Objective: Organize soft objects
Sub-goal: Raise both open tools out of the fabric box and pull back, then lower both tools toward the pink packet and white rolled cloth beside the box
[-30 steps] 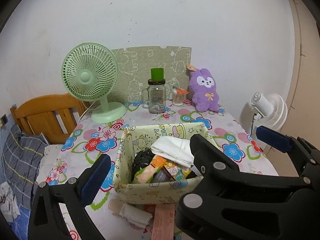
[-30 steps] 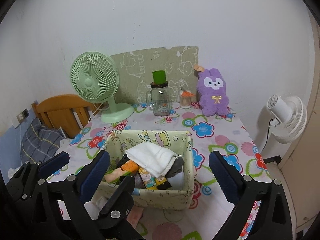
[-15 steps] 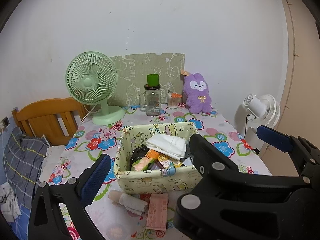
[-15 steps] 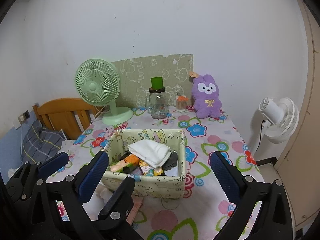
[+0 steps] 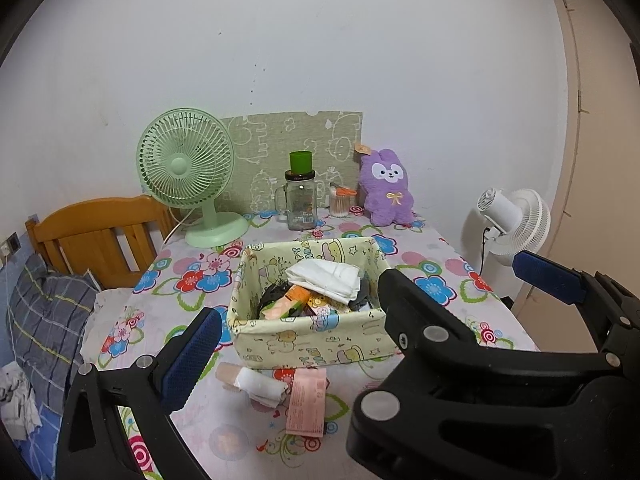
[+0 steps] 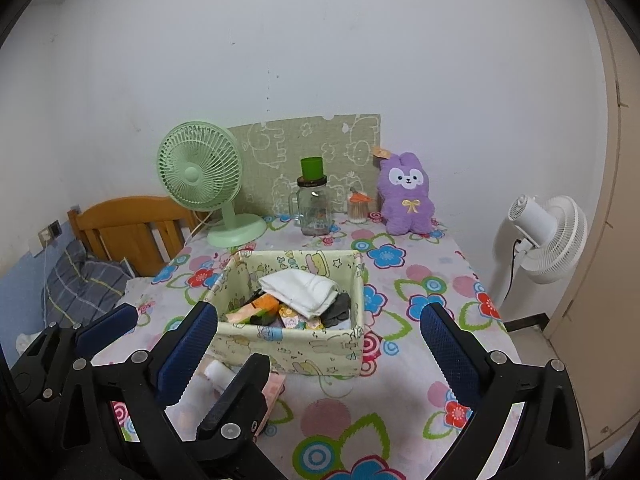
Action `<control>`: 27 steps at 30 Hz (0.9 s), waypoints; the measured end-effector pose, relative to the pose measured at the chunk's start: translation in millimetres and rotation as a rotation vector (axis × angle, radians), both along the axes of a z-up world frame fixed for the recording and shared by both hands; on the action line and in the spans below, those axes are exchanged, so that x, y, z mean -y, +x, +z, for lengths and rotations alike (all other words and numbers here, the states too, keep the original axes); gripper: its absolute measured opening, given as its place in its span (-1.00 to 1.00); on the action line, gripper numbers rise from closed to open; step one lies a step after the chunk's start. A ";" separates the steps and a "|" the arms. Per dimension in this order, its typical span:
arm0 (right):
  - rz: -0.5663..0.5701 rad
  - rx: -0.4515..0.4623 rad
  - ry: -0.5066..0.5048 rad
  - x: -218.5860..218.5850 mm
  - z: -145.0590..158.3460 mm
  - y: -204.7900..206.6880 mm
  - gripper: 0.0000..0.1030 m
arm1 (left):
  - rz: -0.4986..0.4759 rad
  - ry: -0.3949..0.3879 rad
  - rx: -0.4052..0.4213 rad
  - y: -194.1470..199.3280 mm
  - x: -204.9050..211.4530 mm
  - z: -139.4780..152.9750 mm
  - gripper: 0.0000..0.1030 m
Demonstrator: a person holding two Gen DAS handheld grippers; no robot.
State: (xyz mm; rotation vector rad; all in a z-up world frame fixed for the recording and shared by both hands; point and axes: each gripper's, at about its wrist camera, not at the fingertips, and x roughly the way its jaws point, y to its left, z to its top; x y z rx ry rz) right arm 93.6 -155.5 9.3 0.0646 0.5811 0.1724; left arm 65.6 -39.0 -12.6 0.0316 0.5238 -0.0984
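A pale yellow fabric basket [image 5: 308, 340] [image 6: 296, 350] stands mid-table, filled with small items topped by a folded white cloth [image 5: 326, 276] [image 6: 300, 290]. A white rolled cloth [image 5: 256, 386] and a pink packet [image 5: 306, 402] lie on the table in front of it. A purple plush rabbit [image 5: 386, 188] [image 6: 406, 194] sits at the back. My left gripper [image 5: 360, 312] is open and empty, held back from the basket. My right gripper [image 6: 320, 344] is open and empty, also short of the basket.
A green desk fan [image 5: 188, 168], a glass jar with a green cup on it [image 5: 301, 196] and a small cotton-swab jar [image 5: 340, 202] stand at the table's back. A wooden chair [image 5: 96, 232] is left, a white fan [image 5: 508, 220] right.
Both grippers have pulled back and up from the basket, so it looks smaller and more of the table shows. Both stayed open and empty.
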 end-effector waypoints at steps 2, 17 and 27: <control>-0.001 0.000 -0.004 -0.2 -1.2 -3.1 0.99 | -0.002 -0.004 -0.003 -2.7 -0.6 -2.7 1.00; 0.004 -0.047 0.003 -8.4 -29.3 -17.7 0.99 | -0.004 0.002 -0.053 -11.4 -8.6 -31.7 1.00; 0.003 -0.078 -0.004 -21.9 -57.0 -19.0 0.99 | 0.018 0.007 -0.072 -13.5 -20.9 -57.6 0.99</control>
